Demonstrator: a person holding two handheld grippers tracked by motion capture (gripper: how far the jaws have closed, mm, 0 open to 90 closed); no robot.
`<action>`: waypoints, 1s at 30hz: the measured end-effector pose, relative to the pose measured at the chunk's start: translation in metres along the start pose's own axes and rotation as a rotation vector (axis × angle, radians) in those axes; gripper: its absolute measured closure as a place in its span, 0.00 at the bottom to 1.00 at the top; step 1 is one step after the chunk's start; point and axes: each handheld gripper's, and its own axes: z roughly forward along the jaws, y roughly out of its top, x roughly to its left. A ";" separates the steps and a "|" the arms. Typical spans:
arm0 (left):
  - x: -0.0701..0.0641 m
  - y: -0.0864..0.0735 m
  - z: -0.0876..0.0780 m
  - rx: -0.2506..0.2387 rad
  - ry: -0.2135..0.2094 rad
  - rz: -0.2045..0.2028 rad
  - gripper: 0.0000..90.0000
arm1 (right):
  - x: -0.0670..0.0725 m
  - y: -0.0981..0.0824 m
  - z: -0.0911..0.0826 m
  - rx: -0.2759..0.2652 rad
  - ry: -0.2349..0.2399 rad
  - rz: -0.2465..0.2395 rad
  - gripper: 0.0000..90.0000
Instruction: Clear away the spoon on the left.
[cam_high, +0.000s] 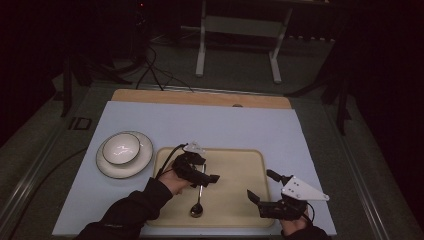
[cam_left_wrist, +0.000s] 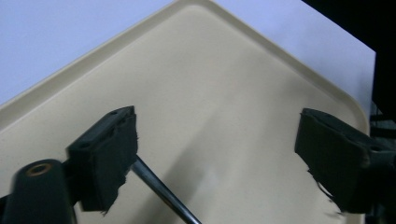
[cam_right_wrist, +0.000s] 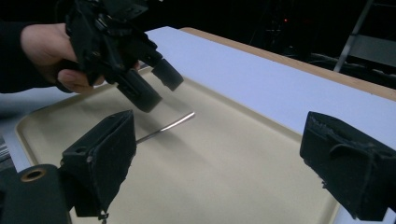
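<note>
A beige tray (cam_high: 240, 165) lies on the pale blue table top. On it rests a metal spoon (cam_high: 198, 206), bowl toward the near edge, handle pointing away. My left gripper (cam_high: 207, 172) hovers open just above the spoon's handle, jaws aimed right. In the left gripper view the gripper (cam_left_wrist: 217, 121) spans bare tray (cam_left_wrist: 224, 84), and the handle (cam_left_wrist: 163, 191) passes beside its left jaw. My right gripper (cam_high: 261, 186) is open over the tray's near right corner. The right gripper view shows the right gripper (cam_right_wrist: 219, 123) empty, with the left gripper (cam_right_wrist: 159, 91) and the spoon handle (cam_right_wrist: 170, 123) beyond.
A white bowl (cam_high: 121, 148) sits on a white plate (cam_high: 144, 161) left of the tray. A wooden strip (cam_high: 200, 97) borders the table's far edge. Cables and a metal stand (cam_high: 240, 30) are on the dark floor behind.
</note>
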 end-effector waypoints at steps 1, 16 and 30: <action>-0.001 0.000 -0.001 -0.002 -0.009 0.008 0.10 | 0.000 0.000 0.000 0.000 0.000 0.000 0.12; -0.028 -0.003 -0.036 -0.102 -0.024 0.107 0.02 | -0.001 0.000 0.000 0.000 0.001 0.007 0.12; -0.040 -0.020 -0.067 -0.129 -0.001 0.142 0.02 | -0.001 0.000 0.001 0.003 -0.001 0.005 0.12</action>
